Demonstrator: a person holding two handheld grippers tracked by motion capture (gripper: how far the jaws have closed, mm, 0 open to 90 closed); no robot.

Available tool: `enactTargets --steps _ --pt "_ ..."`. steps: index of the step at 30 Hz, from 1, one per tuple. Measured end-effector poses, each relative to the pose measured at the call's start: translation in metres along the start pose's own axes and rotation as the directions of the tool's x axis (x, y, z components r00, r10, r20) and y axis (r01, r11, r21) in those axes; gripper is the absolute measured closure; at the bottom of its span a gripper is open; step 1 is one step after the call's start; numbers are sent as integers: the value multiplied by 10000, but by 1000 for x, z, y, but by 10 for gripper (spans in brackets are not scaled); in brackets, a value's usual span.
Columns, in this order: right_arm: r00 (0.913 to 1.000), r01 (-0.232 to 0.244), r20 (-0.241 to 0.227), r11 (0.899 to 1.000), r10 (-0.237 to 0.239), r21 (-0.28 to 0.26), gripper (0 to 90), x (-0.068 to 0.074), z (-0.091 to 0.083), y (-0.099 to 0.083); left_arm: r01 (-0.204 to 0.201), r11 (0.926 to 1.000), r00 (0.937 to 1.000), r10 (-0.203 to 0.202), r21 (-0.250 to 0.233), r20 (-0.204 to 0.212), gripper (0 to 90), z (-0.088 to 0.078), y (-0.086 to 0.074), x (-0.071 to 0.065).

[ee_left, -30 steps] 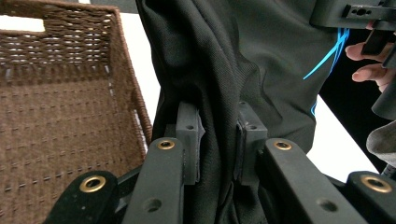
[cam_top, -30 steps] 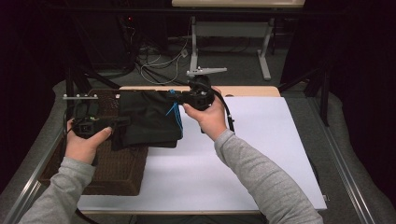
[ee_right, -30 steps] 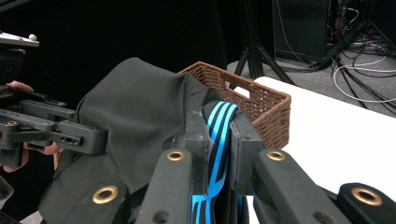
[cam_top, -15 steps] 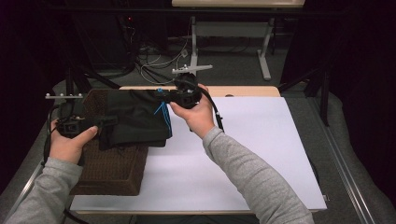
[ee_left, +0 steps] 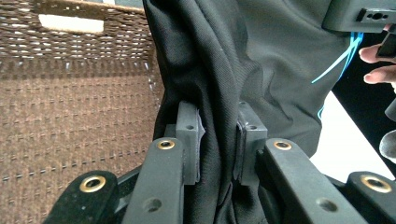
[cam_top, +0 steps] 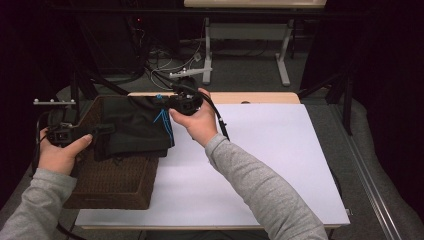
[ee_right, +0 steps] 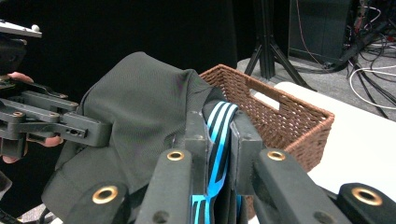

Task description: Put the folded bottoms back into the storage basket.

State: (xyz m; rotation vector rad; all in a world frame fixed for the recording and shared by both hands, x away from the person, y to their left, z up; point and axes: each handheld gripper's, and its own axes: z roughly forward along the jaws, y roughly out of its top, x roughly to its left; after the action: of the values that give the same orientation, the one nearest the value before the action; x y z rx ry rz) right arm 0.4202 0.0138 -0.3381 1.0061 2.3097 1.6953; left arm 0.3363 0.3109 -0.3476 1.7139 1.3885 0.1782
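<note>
A folded black garment point(cam_top: 135, 130) with thin blue stripes hangs in the air over a brown wicker basket point(cam_top: 112, 182) at the table's left. My left gripper point(cam_top: 100, 131) is shut on the garment's left edge, with black cloth point(ee_left: 219, 102) pinched between its pads. On the garment's right edge my right gripper point(cam_top: 167, 106) is shut, its pads clamping the blue-striped fold point(ee_right: 219, 140). In the right gripper view the cloth point(ee_right: 140, 116) spreads toward the left gripper point(ee_right: 100, 133), above the basket point(ee_right: 280, 121).
A white sheet point(cam_top: 260, 165) covers the table to the right of the basket. Stands, cables and a second table's legs point(cam_top: 280, 55) sit on the floor behind. The table's left rail point(cam_top: 75, 90) runs beside the basket.
Both hands have carried the garment leftward, from partly over the white sheet to above the basket. Both grips stay the same.
</note>
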Motion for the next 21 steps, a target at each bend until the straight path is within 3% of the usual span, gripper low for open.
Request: enactTargets --steps 7,21 --pt "9999 103 -63 9999 -102 124 802 12 14 4 262 9997 9996 -262 -22 -103 755 -10 -2 13" --pt "9992 233 -333 9994 -224 256 802 35 43 9 289 9996 9985 -291 -46 -470 755 -34 -7 36"
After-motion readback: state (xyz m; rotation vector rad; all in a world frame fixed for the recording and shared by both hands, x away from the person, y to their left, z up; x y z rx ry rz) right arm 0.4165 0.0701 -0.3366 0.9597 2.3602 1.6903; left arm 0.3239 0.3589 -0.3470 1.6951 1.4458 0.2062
